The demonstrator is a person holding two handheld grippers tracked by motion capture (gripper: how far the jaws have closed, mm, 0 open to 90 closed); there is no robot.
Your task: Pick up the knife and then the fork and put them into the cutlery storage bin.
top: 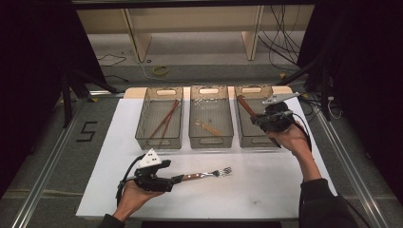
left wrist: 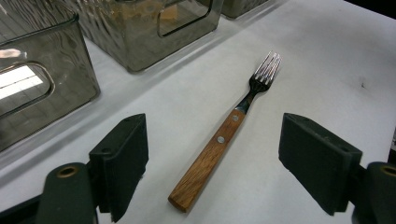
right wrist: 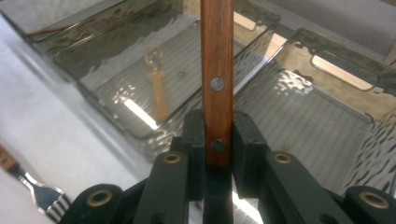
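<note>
A fork (top: pixel 205 175) with a wooden handle lies flat on the white table top, tines to the right. My left gripper (top: pixel 177 179) rests low at the handle's end and stands open. In the left gripper view the fork (left wrist: pixel 224 135) lies between the wide-apart jaws of the left gripper (left wrist: pixel 214 144), and neither pad touches it. My right gripper (top: pixel 260 117) hovers over the right-hand bin (top: pixel 252 141), shut on a wooden-handled utensil (top: pixel 244 104). Its riveted handle (right wrist: pixel 217 56) rises from the clamped pads of the right gripper (right wrist: pixel 218 128). The utensil's metal end is hidden.
Three translucent grey bins stand in a row at the table's far side. The left bin (top: pixel 158 141) holds brown chopsticks (top: pixel 166 118), and the middle bin (top: pixel 210 141) holds a small wooden spoon (top: pixel 207 126). The fork's tines (right wrist: pixel 39 196) show at the right gripper view's bottom left.
</note>
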